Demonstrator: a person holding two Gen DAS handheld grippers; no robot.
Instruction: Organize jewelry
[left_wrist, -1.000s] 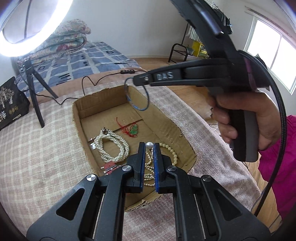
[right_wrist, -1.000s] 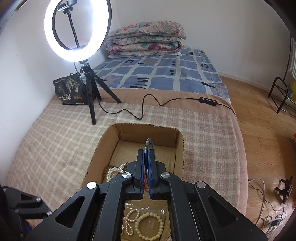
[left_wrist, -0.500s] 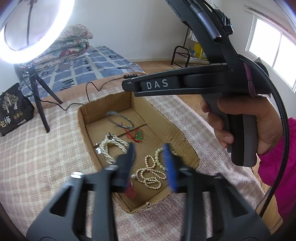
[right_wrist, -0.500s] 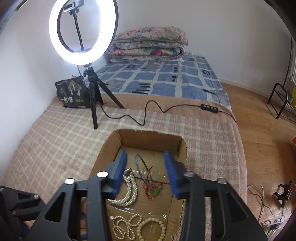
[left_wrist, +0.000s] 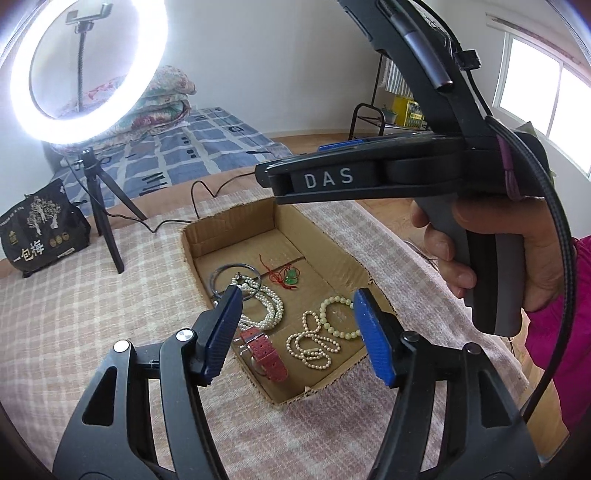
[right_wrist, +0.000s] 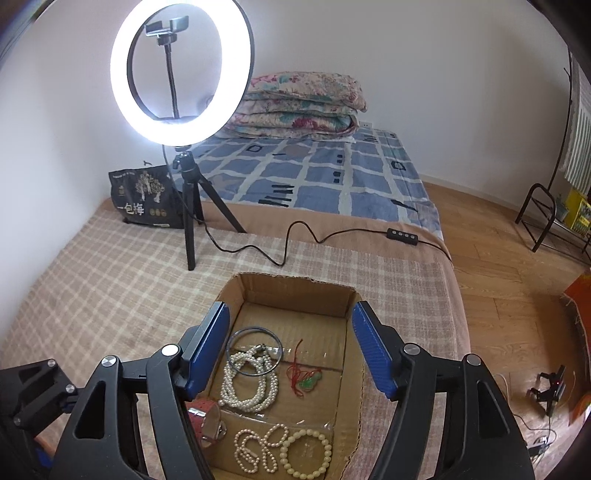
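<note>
A shallow cardboard box (left_wrist: 334, 247) (right_wrist: 295, 291) lies on the checked blanket. In it are a thin dark bangle (left_wrist: 236, 280) (right_wrist: 255, 350), a white pearl necklace (left_wrist: 264, 310) (right_wrist: 251, 384), a green pendant on red cord (left_wrist: 291, 277) (right_wrist: 308, 380), a red strap (left_wrist: 264, 350) (right_wrist: 203, 417), a small pearl string (left_wrist: 312, 345) (right_wrist: 255, 448) and a pale bead bracelet (left_wrist: 338, 317) (right_wrist: 306, 454). My left gripper (left_wrist: 299, 332) is open and empty above the box's near end. My right gripper (right_wrist: 290, 349) is open and empty above the box; its body (left_wrist: 369, 177) shows in the left wrist view.
A lit ring light on a tripod (right_wrist: 184, 110) (left_wrist: 85, 70) stands behind the box, its cable (right_wrist: 306, 229) trailing across the blanket. A black printed bag (right_wrist: 147, 199) (left_wrist: 40, 232) sits at the back left. Folded quilts (right_wrist: 299, 107) lie on the bed. Wooden floor lies to the right.
Both grippers have opened. The right one let go of the dark bangle, the left one of the bead string, and both pieces now lie in the box. Both grippers have pulled back.
</note>
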